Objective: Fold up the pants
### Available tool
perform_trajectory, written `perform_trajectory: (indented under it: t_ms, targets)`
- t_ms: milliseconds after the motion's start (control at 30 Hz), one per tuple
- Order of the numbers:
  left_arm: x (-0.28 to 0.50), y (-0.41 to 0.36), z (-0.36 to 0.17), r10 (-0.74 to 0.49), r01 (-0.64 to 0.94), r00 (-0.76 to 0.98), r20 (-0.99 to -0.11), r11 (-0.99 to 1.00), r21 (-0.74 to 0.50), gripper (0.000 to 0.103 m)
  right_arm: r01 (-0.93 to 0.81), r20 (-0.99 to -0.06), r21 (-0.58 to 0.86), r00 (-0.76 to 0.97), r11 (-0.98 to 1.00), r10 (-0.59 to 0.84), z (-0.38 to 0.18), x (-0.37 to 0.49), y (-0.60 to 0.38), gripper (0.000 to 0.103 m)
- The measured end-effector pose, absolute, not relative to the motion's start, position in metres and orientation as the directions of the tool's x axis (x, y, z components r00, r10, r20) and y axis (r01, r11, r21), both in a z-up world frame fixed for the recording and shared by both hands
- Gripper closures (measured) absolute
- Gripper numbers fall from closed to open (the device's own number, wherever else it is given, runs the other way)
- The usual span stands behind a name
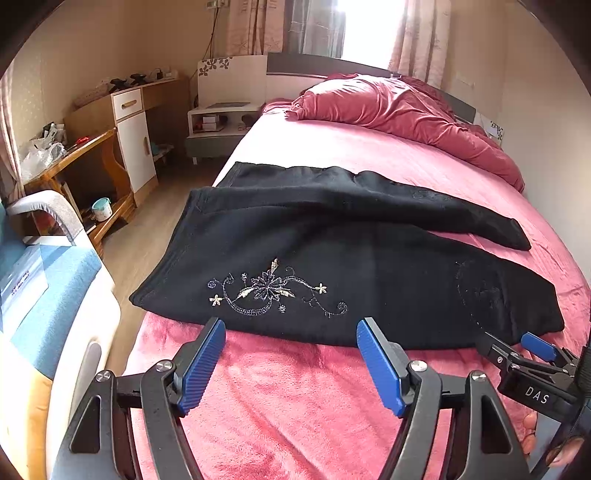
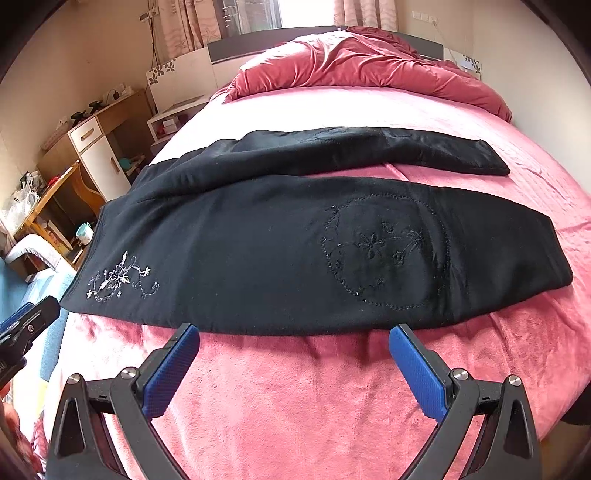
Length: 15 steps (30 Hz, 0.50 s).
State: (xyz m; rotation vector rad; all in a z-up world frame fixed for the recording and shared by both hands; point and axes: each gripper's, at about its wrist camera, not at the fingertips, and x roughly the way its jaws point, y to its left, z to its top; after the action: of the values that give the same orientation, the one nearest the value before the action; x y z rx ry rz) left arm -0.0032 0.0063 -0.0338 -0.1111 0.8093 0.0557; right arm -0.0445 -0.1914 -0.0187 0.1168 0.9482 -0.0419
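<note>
Pink fleece covers the bed (image 1: 295, 387), which fills most of both wrist views and runs up to a dark headboard (image 1: 295, 64) at the top centre of the frame. A rumpled red quilt (image 1: 399, 107) is heaped at the upper right, under a bright window with patterned curtains (image 1: 255, 26). At the upper left stand a white nightstand (image 1: 218, 122), a white and wood cabinet (image 1: 129, 125) and a wooden desk (image 1: 70, 162) with a small mint cup (image 1: 101, 208) on its lower shelf. A blue and white chair (image 1: 48, 280) sits at the left edge, beside the bed.

Black pants (image 1: 332, 266) lie spread across the middle of the bed, waist toward the left of the frame, with pale floral embroidery (image 1: 273, 291) near the waist and a darker stitched motif (image 2: 384, 251) farther right. One leg lies in front, the other behind it, parted at the right.

Left gripper (image 1: 291, 328) stands wide open over bare fleece, its blue pads (image 1: 201, 365) just short of the pants' near edge and holding nothing. Right gripper (image 2: 295, 332) is likewise spread wide and empty, its tips right at that same hem; whether they touch the cloth cannot be told.
</note>
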Motion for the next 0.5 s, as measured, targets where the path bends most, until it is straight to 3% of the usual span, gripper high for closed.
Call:
perform_trajectory:
  t_ms: [500]
  targets:
    - [-0.0040, 0.0081, -0.0319, 0.012, -0.099, 0.690, -0.724, 0.992, -0.077, 0.028, 0.087, -0.814, 0.075, 0.580, 0.993, 0.011, -0.0184, -0.0459, -0.1911, 0.000]
